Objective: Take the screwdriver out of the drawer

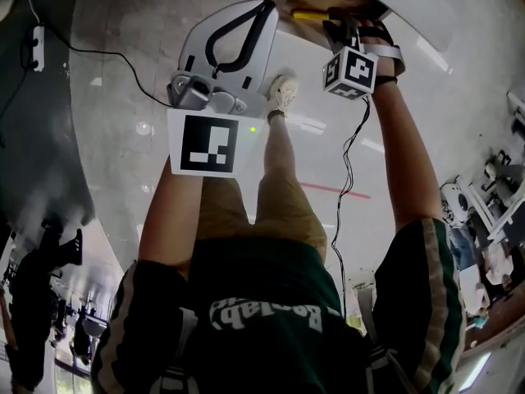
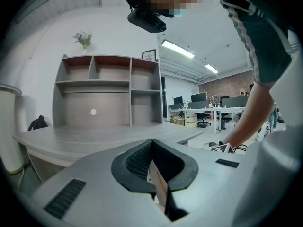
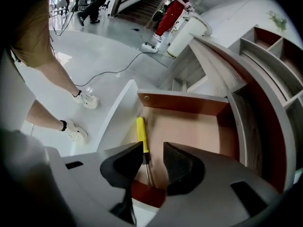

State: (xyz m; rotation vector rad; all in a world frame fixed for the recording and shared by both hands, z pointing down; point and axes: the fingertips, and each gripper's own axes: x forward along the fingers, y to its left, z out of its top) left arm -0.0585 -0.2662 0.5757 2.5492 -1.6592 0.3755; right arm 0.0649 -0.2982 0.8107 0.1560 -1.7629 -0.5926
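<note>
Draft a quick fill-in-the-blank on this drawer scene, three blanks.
1. The screwdriver has a ___ handle.
2. It lies in the drawer, which stands ___.
3. The right tool hangs over the screwdriver with its jaws ___, gripping nothing.
Missing words: yellow; open; open.
</note>
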